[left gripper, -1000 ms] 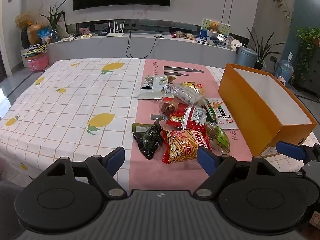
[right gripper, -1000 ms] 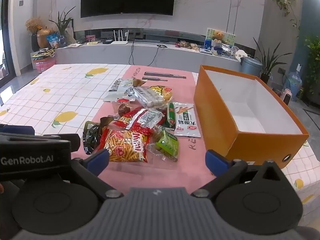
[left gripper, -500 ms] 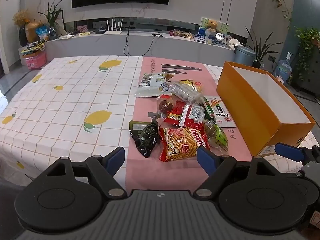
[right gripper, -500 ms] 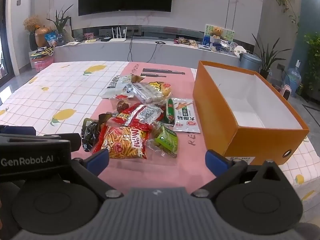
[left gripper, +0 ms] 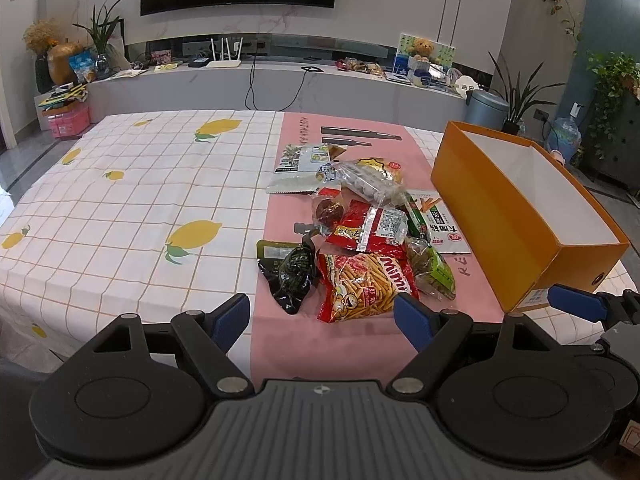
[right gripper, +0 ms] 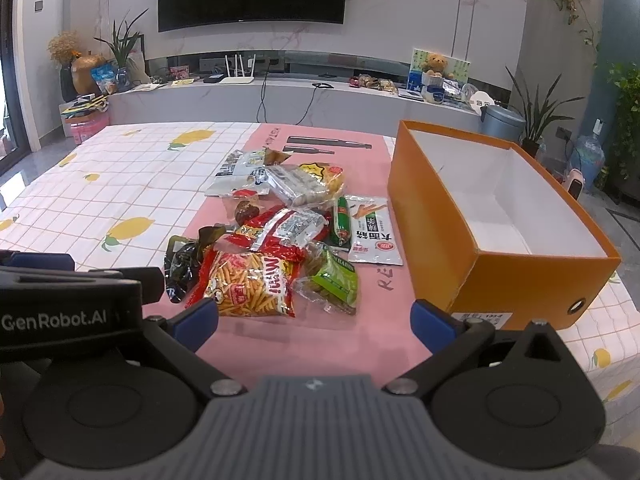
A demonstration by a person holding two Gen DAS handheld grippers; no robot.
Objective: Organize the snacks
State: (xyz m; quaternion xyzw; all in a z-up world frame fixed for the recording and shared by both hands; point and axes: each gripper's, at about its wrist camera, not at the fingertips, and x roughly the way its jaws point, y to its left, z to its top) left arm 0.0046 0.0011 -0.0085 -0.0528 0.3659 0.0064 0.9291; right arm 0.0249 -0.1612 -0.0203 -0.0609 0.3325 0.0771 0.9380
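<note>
A pile of snack packets lies on the pink strip of the table. Nearest is a red Mimi stick-snack bag (left gripper: 362,286) (right gripper: 250,282), with a dark packet (left gripper: 294,276) to its left and a green packet (left gripper: 434,272) (right gripper: 334,282) to its right. An open, empty orange box (left gripper: 500,216) (right gripper: 436,220) stands to the right of the pile. My left gripper (left gripper: 322,320) is open and empty, just short of the Mimi bag. My right gripper (right gripper: 316,322) is open and empty, in front of the pile.
The table carries a white lemon-print cloth (left gripper: 140,200). Two grey bars (left gripper: 360,134) lie beyond the pile. A long TV bench (left gripper: 280,88) with clutter runs along the back wall. The left gripper's body (right gripper: 68,300) shows at the left of the right wrist view.
Both grippers have drawn back slightly from the table, so the pile and box look a little farther away. Nothing on the table has moved.
</note>
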